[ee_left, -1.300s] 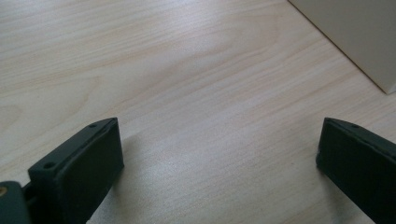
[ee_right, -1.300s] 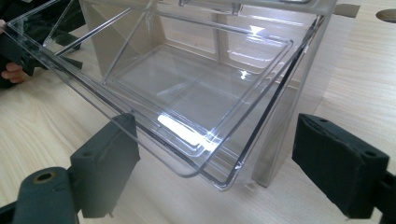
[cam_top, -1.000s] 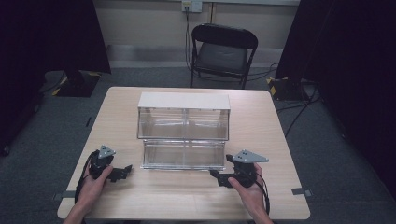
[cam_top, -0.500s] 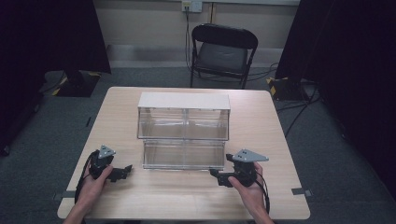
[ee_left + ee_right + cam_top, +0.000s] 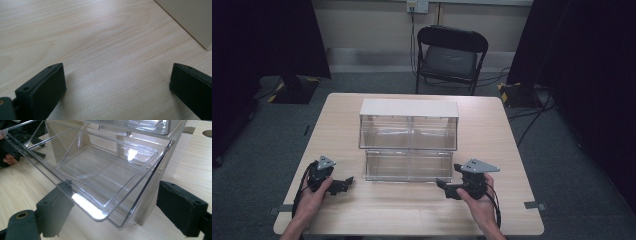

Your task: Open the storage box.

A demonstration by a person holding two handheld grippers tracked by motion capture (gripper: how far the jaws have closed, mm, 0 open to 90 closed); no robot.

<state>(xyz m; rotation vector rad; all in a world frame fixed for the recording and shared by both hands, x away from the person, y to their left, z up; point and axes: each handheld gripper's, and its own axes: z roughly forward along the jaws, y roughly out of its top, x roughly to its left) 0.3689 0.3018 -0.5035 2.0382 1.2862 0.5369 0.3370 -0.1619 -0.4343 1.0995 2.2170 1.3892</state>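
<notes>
Here the clear two-tier bin unit (image 5: 409, 137) sits mid-table (image 5: 362, 210), its lower drawer tilted out toward the person. The left gripper (image 5: 343, 184) rests near the front left corner, jaws spread wide over bare wood. The right gripper (image 5: 447, 188), jaws parted and empty, points at the drawer's near corner (image 5: 110, 218).

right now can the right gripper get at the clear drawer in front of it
Probably yes: the right gripper has its jaws open right at the corner of the pulled-out clear drawer, with nothing between them on the table.
</notes>
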